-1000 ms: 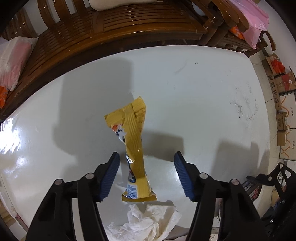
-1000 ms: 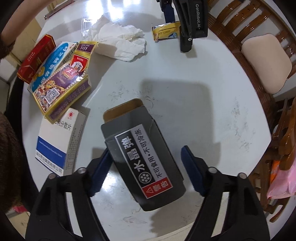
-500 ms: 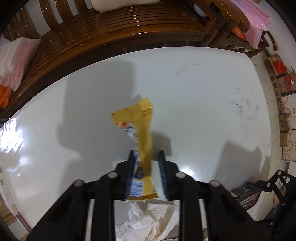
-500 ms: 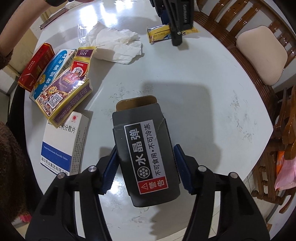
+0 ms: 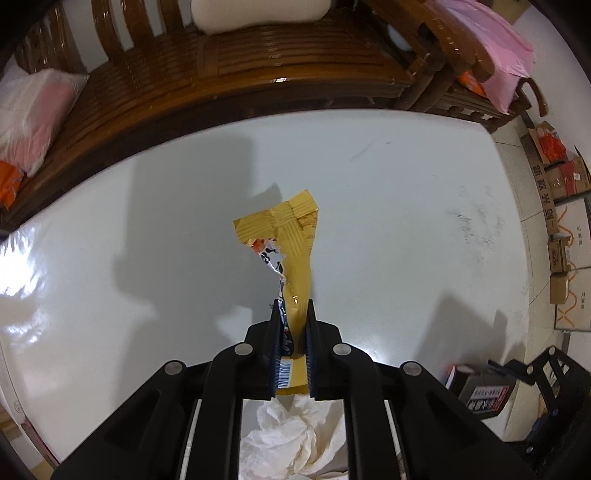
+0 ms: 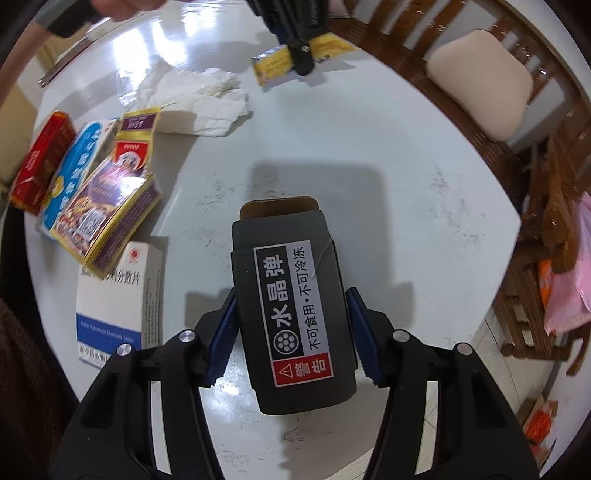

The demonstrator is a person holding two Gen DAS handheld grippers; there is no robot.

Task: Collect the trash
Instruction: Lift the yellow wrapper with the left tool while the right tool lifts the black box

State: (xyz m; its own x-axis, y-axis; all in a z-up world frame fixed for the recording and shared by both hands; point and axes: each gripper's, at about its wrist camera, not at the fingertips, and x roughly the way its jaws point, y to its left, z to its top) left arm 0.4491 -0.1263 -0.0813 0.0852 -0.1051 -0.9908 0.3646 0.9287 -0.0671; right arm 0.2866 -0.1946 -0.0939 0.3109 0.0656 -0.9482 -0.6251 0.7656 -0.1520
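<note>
A yellow snack wrapper (image 5: 291, 236) with a torn edge sticks out forward from my left gripper (image 5: 291, 306), which is shut on its lower part over the white table (image 5: 388, 229). The right wrist view shows the same gripper (image 6: 299, 55) pinching the wrapper (image 6: 273, 62) at the far edge. A black carton with a white label (image 6: 288, 240) lies on the table between the pads of my right gripper (image 6: 291, 293). Its jaws are closing and both blue pads touch the carton's sides. A crumpled white tissue (image 5: 291, 435) lies just behind the left gripper.
Several flat boxes sit at the table's left: a red box (image 6: 40, 162), a blue box (image 6: 74, 173), a purple-gold box (image 6: 107, 206) and a white medicine box (image 6: 114, 302). Wooden chairs with a beige cushion (image 6: 480, 85) ring the table. A person's hand (image 6: 125, 5) is at the top.
My left jaws came together on the yellow wrapper, which crumpled and tilted. My right jaws narrowed onto the black carton, and the gripper rolled until the carton lies straight between them.
</note>
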